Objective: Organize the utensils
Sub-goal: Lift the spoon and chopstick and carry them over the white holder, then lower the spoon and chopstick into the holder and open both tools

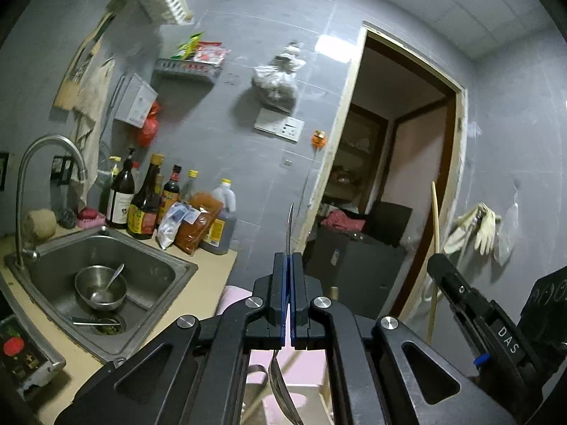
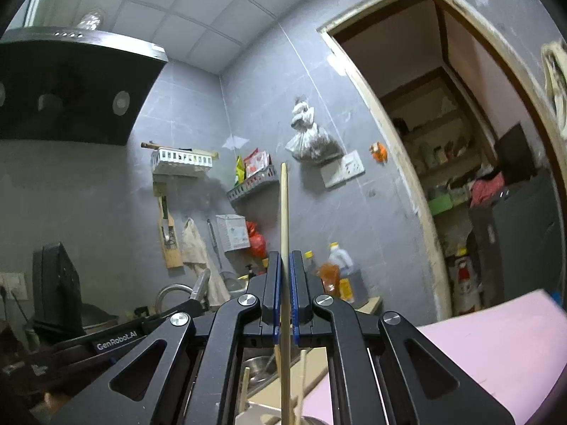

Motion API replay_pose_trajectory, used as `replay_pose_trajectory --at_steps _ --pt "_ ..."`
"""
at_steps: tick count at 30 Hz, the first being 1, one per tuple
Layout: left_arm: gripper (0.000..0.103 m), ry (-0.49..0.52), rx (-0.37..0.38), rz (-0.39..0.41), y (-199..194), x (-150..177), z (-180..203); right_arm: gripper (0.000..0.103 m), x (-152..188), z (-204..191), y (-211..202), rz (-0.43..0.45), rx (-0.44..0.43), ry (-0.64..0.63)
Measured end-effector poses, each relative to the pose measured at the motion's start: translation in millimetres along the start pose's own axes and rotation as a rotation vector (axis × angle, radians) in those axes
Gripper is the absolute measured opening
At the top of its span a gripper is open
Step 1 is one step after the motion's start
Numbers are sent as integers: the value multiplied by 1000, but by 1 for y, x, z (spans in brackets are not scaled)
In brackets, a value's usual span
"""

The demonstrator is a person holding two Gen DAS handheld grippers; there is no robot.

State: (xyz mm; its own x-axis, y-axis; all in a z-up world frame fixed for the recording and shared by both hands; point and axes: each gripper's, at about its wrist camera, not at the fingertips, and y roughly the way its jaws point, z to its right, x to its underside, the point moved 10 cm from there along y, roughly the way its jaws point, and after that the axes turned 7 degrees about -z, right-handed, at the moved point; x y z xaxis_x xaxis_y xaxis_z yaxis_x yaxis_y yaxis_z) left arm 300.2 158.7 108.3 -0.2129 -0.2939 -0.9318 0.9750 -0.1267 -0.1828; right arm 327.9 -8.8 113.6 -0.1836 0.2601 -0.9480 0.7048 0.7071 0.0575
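Observation:
My left gripper (image 1: 287, 256) is shut on a thin metal utensil (image 1: 290, 226), seen edge-on; its handle sticks up past the fingertips and its lower end (image 1: 281, 389) hangs below the jaws over a pink surface. My right gripper (image 2: 283, 255) is shut on a wooden chopstick (image 2: 284, 209), held upright, with its lower part (image 2: 285, 382) running down below the jaws. The right gripper also shows at the right edge of the left wrist view (image 1: 460, 294), with the chopstick (image 1: 435, 219) beside it. More wooden sticks (image 2: 244, 386) show below the right gripper.
A steel sink (image 1: 156, 272) with a bowl and spoon (image 1: 101, 288) and a faucet (image 1: 46, 163) is at the left. Sauce bottles (image 1: 141, 202) stand on the counter behind it. Wall racks (image 2: 253, 186), an open doorway (image 1: 386, 184) and a pink surface (image 2: 496, 347) are nearby.

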Motion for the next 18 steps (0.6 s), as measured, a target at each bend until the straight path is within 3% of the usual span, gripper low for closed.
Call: replay_pose_trajectory --at_steps 11,18 --pt "0 -74 -44 13 10 26 -29 3 28 8 23 -45 -27 44" --pt "0 -40 -73 9 9 39 -27 3 44 7 29 -80 -20 18"
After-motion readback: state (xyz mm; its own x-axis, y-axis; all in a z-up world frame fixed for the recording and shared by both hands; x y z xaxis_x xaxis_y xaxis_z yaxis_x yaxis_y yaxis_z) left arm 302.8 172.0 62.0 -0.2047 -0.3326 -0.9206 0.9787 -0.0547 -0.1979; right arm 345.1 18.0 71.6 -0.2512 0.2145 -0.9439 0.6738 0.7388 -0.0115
